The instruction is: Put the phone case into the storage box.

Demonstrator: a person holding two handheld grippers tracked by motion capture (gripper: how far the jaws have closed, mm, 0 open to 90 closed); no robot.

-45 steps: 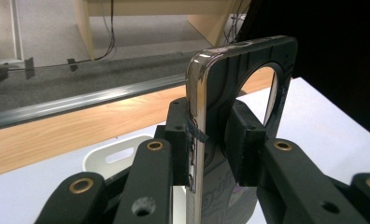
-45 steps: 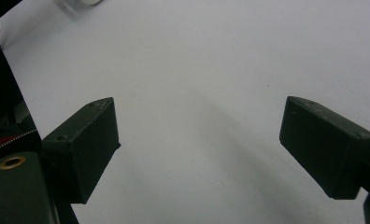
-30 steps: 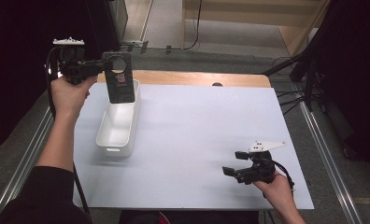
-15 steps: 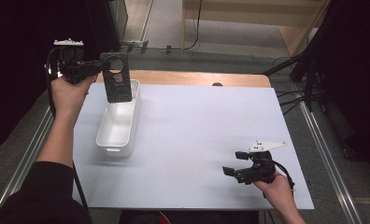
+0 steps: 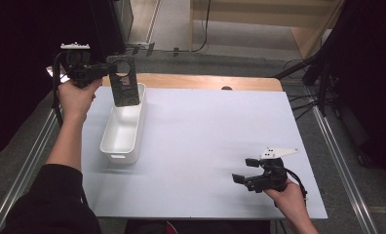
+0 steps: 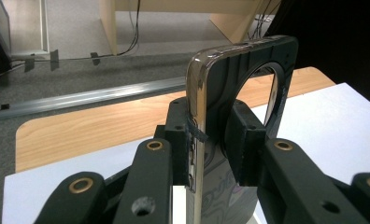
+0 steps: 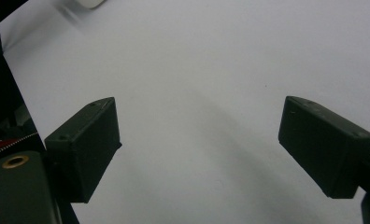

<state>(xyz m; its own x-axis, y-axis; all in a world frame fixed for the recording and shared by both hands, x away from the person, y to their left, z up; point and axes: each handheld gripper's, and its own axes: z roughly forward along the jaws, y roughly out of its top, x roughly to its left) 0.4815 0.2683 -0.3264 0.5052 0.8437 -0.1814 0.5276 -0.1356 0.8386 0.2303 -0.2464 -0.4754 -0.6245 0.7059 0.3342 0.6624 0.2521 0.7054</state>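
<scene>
My left gripper (image 5: 112,69) is shut on a dark flat case (image 5: 124,87) with a round hole near its top. It holds the case upright in the air over the far end of a white bin (image 5: 109,142). In the left gripper view both pads of that gripper (image 6: 211,144) press on the case (image 6: 220,93) just below the hole. Near the front right of the table my right gripper (image 5: 245,170) rests low and open. Between its jaws (image 7: 199,140) there is only the white table cover (image 7: 211,56).
The white cover (image 5: 215,122) spreads across the table, and bare wood (image 5: 205,83) runs along the far edge. Metal rails (image 5: 342,170) run beside the table on both sides. Cables (image 5: 298,66) lie on the floor beyond the table.
The left hand has sunk a little with the case over the bin. The right hand has kept still.
</scene>
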